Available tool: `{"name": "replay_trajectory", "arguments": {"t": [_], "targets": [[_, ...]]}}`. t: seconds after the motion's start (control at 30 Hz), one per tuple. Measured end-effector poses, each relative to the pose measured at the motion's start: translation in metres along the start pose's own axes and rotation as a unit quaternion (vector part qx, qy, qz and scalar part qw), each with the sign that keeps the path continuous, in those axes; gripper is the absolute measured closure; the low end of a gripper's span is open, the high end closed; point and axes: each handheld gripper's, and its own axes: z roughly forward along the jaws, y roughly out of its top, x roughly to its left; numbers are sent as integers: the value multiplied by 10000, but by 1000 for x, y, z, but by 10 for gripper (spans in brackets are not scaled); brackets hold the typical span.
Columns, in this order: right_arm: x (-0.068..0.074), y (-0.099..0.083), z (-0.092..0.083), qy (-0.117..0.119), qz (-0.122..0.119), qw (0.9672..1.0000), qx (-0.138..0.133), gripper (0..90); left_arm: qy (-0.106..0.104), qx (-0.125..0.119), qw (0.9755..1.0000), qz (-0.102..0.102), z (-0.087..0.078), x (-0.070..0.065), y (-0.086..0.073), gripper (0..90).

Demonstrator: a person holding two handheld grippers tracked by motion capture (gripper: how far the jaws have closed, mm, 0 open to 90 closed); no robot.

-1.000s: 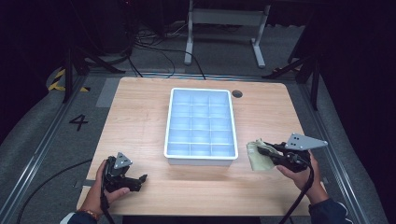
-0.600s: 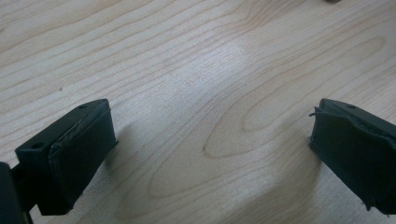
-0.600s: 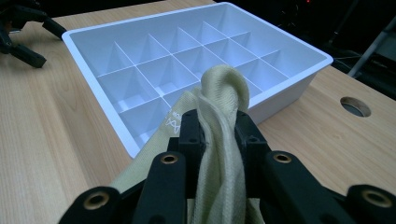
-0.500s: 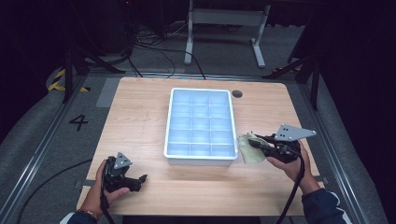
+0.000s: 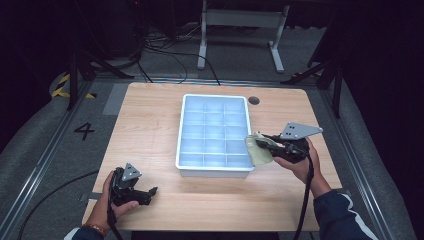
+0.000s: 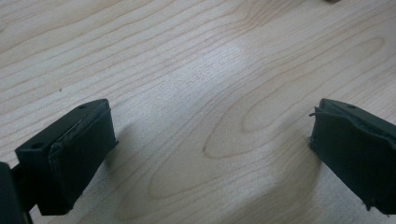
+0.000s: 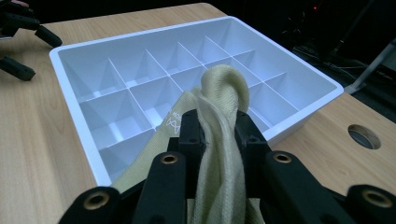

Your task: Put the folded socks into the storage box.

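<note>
The pale yellow cloth [image 7: 219, 140] is pinched between the fingers [image 7: 194, 133] of my right gripper [image 5: 266, 145], which are clenched on it; a folded loop of the cloth stands up above the fingertips and the rest hangs down below them. In the high view the cloth [image 5: 258, 151] hangs over the right wall of the white tray [image 5: 215, 169], near the tray's front right corner, and I cannot tell if it touches the wall or the cells inside. The tray [image 7: 74, 70] is divided into many small square compartments and it lies in the middle of the wooden counter [image 5: 150, 115]. My right hand [image 5: 297, 162] holds its gripper just beside the tray, toward the right edge of the counter. My left gripper [image 5: 134, 189] is near the front left corner of the counter, well apart from the tray, and my left hand [image 5: 107, 200] is around it. Its fingers [image 6: 65, 158] are released, wide apart, with bare wood [image 6: 210, 93] of the counter between them. A round hole [image 5: 253, 100] is in the counter near its far edge, beside the far right corner of the tray.
</note>
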Motion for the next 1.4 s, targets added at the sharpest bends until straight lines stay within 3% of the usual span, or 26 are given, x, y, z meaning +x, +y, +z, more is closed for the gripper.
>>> {"name": "replay_trajectory", "arguments": {"t": [0.53,0.93,1.17,1.4], "targets": [[-7,19,41,-147,-196,9992,319,767,-11,21,10000,24,0,1,0,2],[-9,18,67,-288,-288,9973,604,768,-21,20,10000,35,0,1,0,2],[-7,18,80,-306,-464,9950,832,770,-21,18,10000,33,0,1,0,2],[0,16,90,-276,-758,9902,1136,771,-23,19,10000,27,0,1,0,2]]}}
